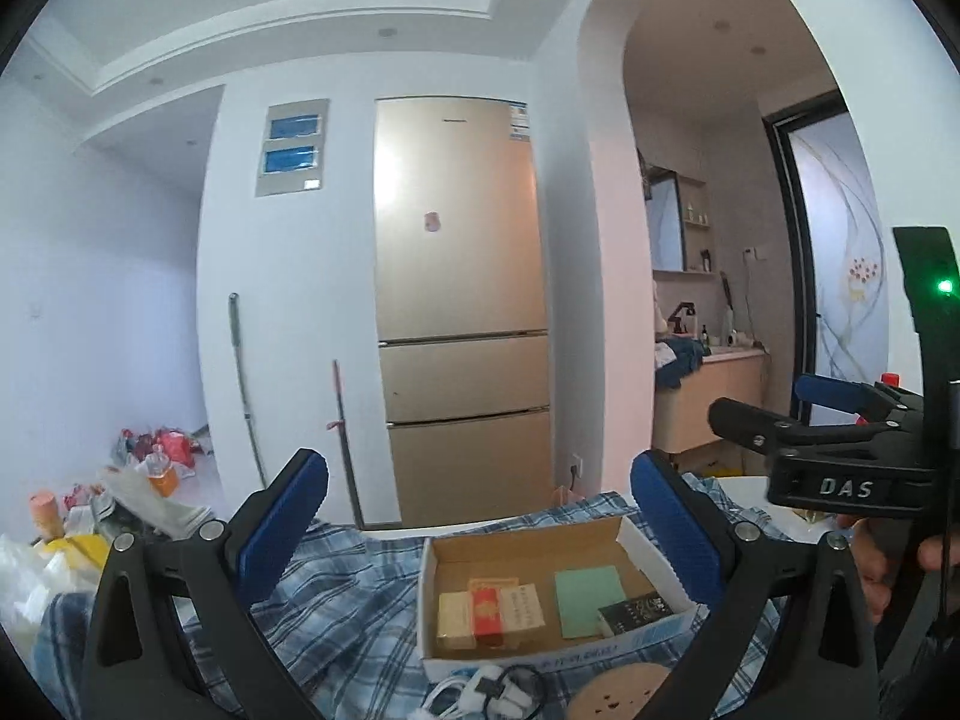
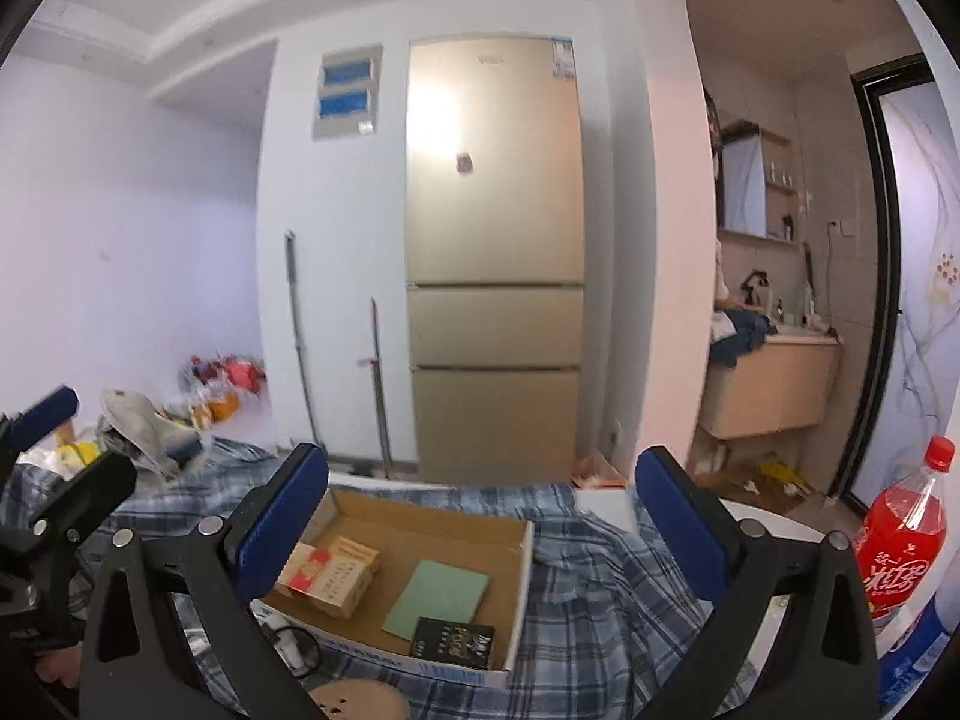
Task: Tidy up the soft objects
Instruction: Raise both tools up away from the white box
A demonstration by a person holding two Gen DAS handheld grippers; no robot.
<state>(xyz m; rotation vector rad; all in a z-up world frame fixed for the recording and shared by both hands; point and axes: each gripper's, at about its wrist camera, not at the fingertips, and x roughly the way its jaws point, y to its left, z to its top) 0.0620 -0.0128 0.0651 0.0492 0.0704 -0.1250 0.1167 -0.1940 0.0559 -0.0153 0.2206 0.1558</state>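
A blue-and-white plaid cloth (image 1: 336, 612) lies rumpled across the table, also in the right wrist view (image 2: 600, 600). On it stands an open cardboard box (image 1: 522, 534) (image 2: 420, 510) holding small cartons, a green card and a black packet. My left gripper (image 1: 477, 468) is open above the cloth, nothing between its blue pads. My right gripper (image 2: 480, 468) is open too, over the box and cloth, with nothing between its fingers. Each gripper shows in the other's view: the right one (image 1: 762, 399) at the right edge, the left one (image 2: 90, 432) at the left edge.
A red soda bottle (image 2: 900, 540) stands at the table's right end. Plastic bags and packets (image 1: 120, 504) pile up on the left. A white cable (image 1: 480, 690) and a round wooden disc (image 1: 618, 690) lie in front of the box. A gold fridge (image 1: 462, 312) stands behind.
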